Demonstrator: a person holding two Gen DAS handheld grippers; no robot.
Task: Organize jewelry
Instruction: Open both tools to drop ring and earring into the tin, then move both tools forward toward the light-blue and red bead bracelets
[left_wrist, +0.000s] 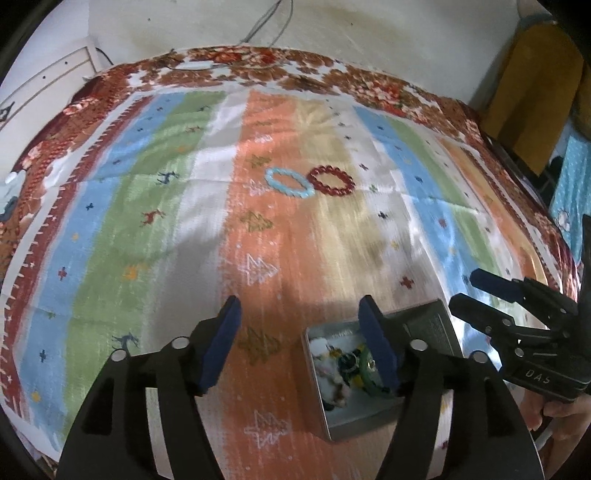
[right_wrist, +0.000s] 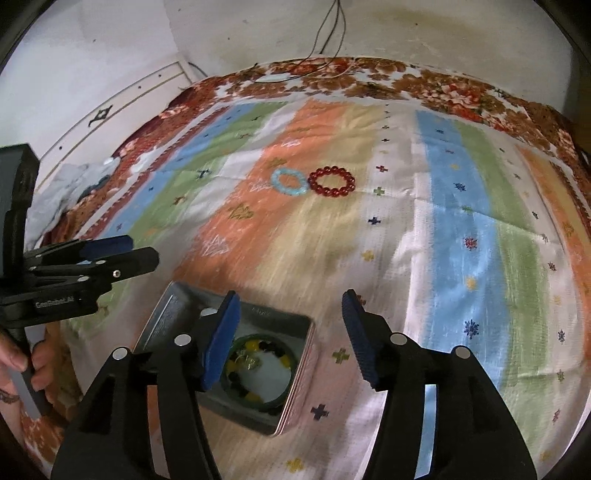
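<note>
An open metal tin (left_wrist: 354, 424) (right_wrist: 242, 417) lies on the striped cloth close in front of both grippers, its lid (left_wrist: 424, 321) (right_wrist: 173, 314) folded back flat. Inside it are a green bangle (right_wrist: 255, 336), yellow and black beads and white padding. Farther off on the cloth, a light blue bead bracelet (left_wrist: 275, 176) (right_wrist: 276, 184) lies beside a red bead bracelet (left_wrist: 347, 181) (right_wrist: 349, 181). My left gripper (left_wrist: 300, 301) (right_wrist: 142, 249) is open and holds nothing; its right finger hangs over the tin. My right gripper (right_wrist: 290, 295) (left_wrist: 467, 291) is open and holds nothing, with its left finger over the tin.
The striped cloth (right_wrist: 461, 240) covers a floral bedspread (left_wrist: 229, 57) that reaches the wall. Cables (right_wrist: 332, 33) hang at the back. A yellow object (left_wrist: 535, 92) and turquoise fabric (left_wrist: 572, 184) stand to the right. Crumpled grey cloth (right_wrist: 74, 181) lies at the left edge.
</note>
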